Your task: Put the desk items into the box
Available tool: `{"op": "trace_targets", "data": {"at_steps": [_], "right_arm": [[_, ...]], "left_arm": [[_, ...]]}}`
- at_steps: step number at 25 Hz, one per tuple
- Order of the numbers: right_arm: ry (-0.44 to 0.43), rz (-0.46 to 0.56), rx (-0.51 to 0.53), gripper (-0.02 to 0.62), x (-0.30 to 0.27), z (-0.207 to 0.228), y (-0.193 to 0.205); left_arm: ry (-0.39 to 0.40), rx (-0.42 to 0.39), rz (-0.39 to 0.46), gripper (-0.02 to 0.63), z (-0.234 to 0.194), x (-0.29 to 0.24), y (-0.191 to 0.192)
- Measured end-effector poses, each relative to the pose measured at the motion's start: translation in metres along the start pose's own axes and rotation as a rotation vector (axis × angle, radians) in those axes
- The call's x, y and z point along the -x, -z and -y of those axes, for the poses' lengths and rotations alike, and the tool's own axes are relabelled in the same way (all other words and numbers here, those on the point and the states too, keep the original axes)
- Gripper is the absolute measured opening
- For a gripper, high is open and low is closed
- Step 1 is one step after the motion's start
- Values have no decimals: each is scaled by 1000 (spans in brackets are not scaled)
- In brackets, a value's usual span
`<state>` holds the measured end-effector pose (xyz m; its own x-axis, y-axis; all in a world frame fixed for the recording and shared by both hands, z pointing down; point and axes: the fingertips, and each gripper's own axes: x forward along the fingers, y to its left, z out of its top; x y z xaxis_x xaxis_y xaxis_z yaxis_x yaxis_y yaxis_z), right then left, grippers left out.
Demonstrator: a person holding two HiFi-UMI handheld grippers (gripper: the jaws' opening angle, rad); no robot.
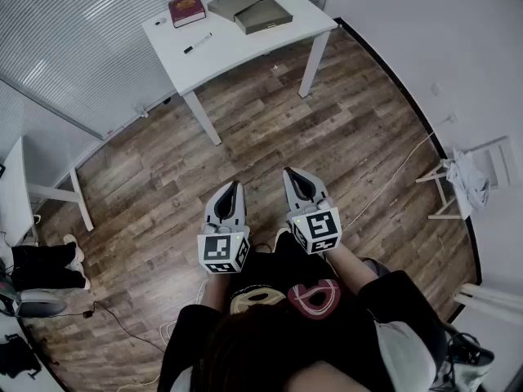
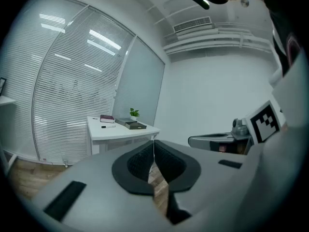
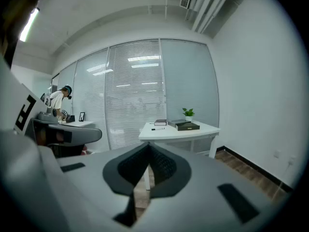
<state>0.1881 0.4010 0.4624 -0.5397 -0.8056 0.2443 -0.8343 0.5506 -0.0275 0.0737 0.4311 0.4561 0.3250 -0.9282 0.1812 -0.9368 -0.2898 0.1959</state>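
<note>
Holding anything at that moment, were you? my colleague asked.

Nothing, I said. My left gripper (image 1: 234, 188) had its jaws pressed together on air, and my right gripper (image 1: 291, 174) was the same. I held them side by side in front of my waist, noses slightly down over the brown plank floor (image 1: 343, 137).

So where did the work lie from there?

Straight ahead and well apart from both grippers, across bare floor. The white rectangular table (image 1: 245, 51) stood by the blinds, and everything for the job was on it. A dark red hardback book (image 1: 187, 10) lay at its left end, with a slim black marker pen (image 1: 198, 43) a little nearer me than the book. A shallow olive-grey open box (image 1: 263, 16) sat at the right end. A flat slab of the same colour (image 1: 235, 1), which I took for its lid, lay just beside it on the far side.

Which hand was closer?

Neither by much. I judged the left one better placed for the book and the pen, and the right one for the box. The pen lay slantwise, its long axis more across my line of approach than along it. So I reckoned the wrist would need turning to bring the jaws across its barrel.
</note>
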Motion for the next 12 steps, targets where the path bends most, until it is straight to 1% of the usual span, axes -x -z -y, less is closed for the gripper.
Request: {"op": "trace_targets", "data": {"at_steps": [3,7,12], "right_arm": [[7,-3,15,9,-13,-17,-2],[16,10,50,9,-26,-36,-9],[80,39,3,11,-47,-44,-19]], "left_arm": [[13,-7,6,18,-20,4,-6],[8,-4,8,20,-48,6,-8],[23,-21,6,19,-81,7,-12]]}}
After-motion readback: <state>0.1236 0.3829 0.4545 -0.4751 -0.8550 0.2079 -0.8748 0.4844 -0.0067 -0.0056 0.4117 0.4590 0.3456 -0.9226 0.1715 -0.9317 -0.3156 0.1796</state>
